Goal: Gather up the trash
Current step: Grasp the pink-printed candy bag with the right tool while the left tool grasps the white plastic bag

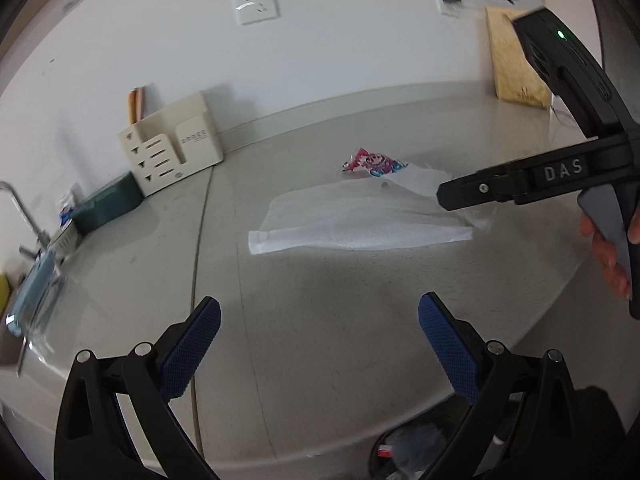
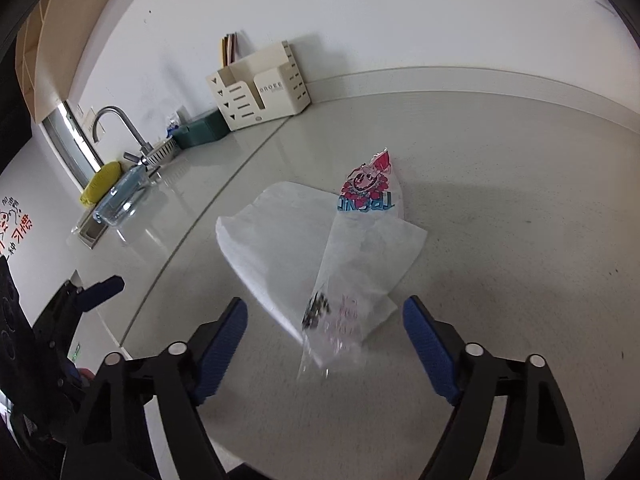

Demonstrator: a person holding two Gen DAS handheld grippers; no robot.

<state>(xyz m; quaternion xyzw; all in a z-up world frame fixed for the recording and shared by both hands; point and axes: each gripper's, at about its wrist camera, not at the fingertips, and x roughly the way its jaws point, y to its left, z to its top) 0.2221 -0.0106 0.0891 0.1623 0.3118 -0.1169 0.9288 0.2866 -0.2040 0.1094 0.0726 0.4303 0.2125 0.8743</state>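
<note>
A white paper sheet (image 1: 360,220) lies flat on the pale countertop (image 1: 320,320). A clear plastic wrapper with a pink and blue print (image 1: 374,163) lies across it; in the right wrist view the wrapper (image 2: 356,264) runs from the printed end down toward my right gripper, over the paper (image 2: 276,240). My left gripper (image 1: 320,344) is open and empty, short of the paper. My right gripper (image 2: 324,340) is open, its jaws either side of the wrapper's near end. The right gripper also shows in the left wrist view (image 1: 452,196), over the paper's right edge.
A cream organiser (image 2: 260,88) and a green box (image 2: 200,130) stand against the back wall. A sink with a tap (image 2: 116,128), a glass dish (image 2: 120,200) and a yellow sponge (image 2: 100,184) is at the left. A bin with trash (image 1: 412,452) sits below the counter edge. A board (image 1: 516,60) leans at the back right.
</note>
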